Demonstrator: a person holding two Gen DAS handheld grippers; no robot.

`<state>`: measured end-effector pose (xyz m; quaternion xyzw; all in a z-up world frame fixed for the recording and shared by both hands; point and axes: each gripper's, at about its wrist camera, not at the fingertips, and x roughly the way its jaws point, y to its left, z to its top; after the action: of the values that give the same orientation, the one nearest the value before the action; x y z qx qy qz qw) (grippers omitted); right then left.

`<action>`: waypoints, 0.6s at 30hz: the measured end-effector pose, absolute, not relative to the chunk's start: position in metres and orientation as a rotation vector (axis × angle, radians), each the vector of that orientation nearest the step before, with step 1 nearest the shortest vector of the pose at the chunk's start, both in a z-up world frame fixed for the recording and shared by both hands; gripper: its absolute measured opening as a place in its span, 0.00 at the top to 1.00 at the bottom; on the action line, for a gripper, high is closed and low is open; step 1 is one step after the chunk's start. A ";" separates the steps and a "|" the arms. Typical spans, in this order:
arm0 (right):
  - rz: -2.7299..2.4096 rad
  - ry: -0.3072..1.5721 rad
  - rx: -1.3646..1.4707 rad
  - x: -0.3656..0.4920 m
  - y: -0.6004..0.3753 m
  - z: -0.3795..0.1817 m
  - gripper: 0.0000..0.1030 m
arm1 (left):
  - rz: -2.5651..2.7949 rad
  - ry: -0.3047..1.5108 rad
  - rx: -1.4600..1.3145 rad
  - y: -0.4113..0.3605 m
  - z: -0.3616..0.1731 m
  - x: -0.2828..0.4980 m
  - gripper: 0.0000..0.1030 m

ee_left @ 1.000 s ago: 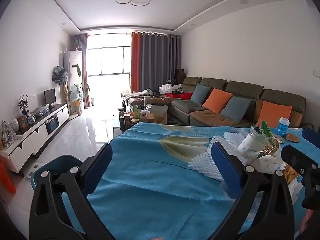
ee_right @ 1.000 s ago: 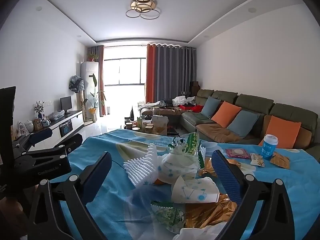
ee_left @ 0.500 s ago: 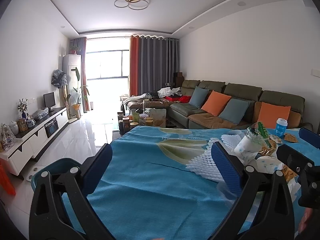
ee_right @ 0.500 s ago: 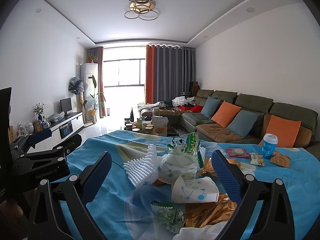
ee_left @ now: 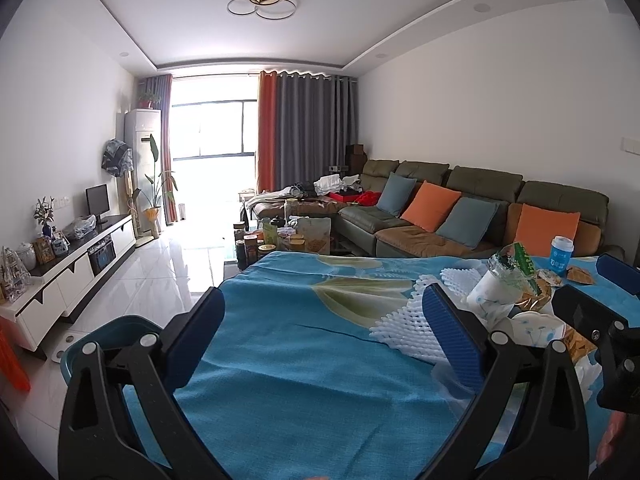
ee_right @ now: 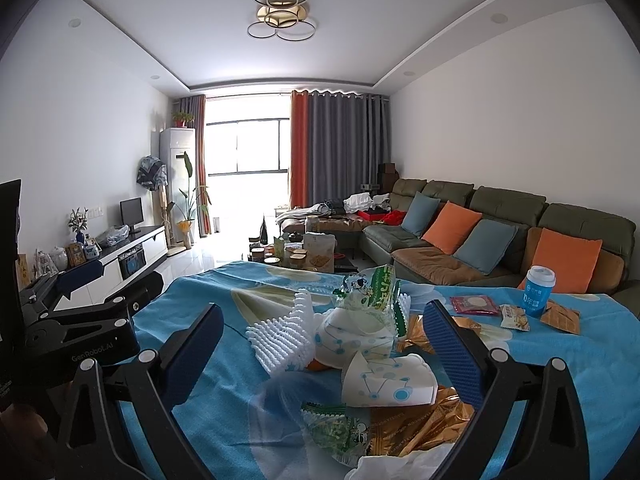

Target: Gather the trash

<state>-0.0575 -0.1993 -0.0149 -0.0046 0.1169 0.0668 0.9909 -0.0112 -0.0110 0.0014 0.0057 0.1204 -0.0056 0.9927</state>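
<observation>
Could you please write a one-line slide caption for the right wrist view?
Open right tongs hover over a trash pile on the blue cloth, with a blue cup beyond.

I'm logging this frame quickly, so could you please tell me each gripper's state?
Left gripper: open, holding nothing.
Right gripper: open, holding nothing, above the trash pile.

A matt woven blue cloth point(ee_right: 540, 364) is covering the worktop. On it, white foam netting point(ee_right: 280, 336) is showing a ribbed, soft surface beside printed paper cups point(ee_right: 386, 380), crinkled gold foil wrappers point(ee_right: 416, 428) that are glinting, and glossy green plastic packets point(ee_right: 376, 292). The floor tiles point(ee_left: 160, 268) are shining, polished.
</observation>
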 end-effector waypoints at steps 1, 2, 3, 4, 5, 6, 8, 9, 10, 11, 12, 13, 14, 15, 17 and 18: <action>0.134 0.234 -0.009 -0.057 -0.199 -0.015 0.06 | -0.010 0.241 0.012 -0.011 0.001 -0.011 0.05; 0.134 0.234 -0.008 -0.057 -0.199 -0.015 0.06 | -0.012 0.241 0.010 -0.010 0.001 -0.011 0.05; 0.134 0.235 -0.009 -0.058 -0.199 -0.015 0.06 | -0.012 0.241 0.009 -0.011 0.001 -0.011 0.05; 0.133 0.234 -0.009 -0.058 -0.199 -0.015 0.06 | -0.012 0.241 0.011 -0.011 0.001 -0.011 0.05; 0.134 0.234 -0.009 -0.058 -0.199 -0.015 0.06 | -0.012 0.241 0.011 -0.011 0.001 -0.011 0.05; 0.134 0.234 -0.009 -0.058 -0.199 -0.015 0.06 | -0.013 0.242 0.011 -0.011 0.001 -0.011 0.05; 0.134 0.234 -0.009 -0.057 -0.199 -0.015 0.06 | -0.013 0.241 0.011 -0.010 0.001 -0.011 0.05; 0.135 0.235 -0.008 -0.056 -0.200 -0.016 0.06 | -0.013 0.241 0.011 -0.011 0.001 -0.011 0.05; 0.136 0.237 -0.007 -0.056 -0.200 -0.016 0.06 | -0.015 0.242 0.011 -0.010 0.001 -0.011 0.05; 0.137 0.237 -0.006 -0.055 -0.200 -0.016 0.06 | -0.015 0.241 0.010 -0.010 0.001 -0.011 0.05; 0.138 0.237 -0.006 -0.055 -0.200 -0.016 0.06 | -0.016 0.241 0.010 -0.011 0.001 -0.011 0.05; 0.137 0.238 -0.006 -0.054 -0.199 -0.016 0.06 | -0.015 0.242 0.011 -0.011 0.002 -0.011 0.05; 0.137 0.238 -0.006 -0.055 -0.199 -0.016 0.07 | -0.015 0.242 0.011 -0.011 0.002 -0.011 0.05; 0.138 0.237 -0.005 -0.055 -0.200 -0.016 0.07 | -0.016 0.240 0.009 -0.011 0.002 -0.011 0.05; 0.137 0.237 -0.006 -0.054 -0.200 -0.016 0.07 | -0.016 0.241 0.010 -0.011 0.002 -0.011 0.05; 0.138 0.238 -0.005 -0.054 -0.200 -0.017 0.06 | -0.016 0.242 0.010 -0.011 0.002 -0.011 0.05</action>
<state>-0.0542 -0.1996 -0.0167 -0.0024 0.1184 0.0686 0.9906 -0.0107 -0.0111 0.0015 0.0048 0.1207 -0.0080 0.9927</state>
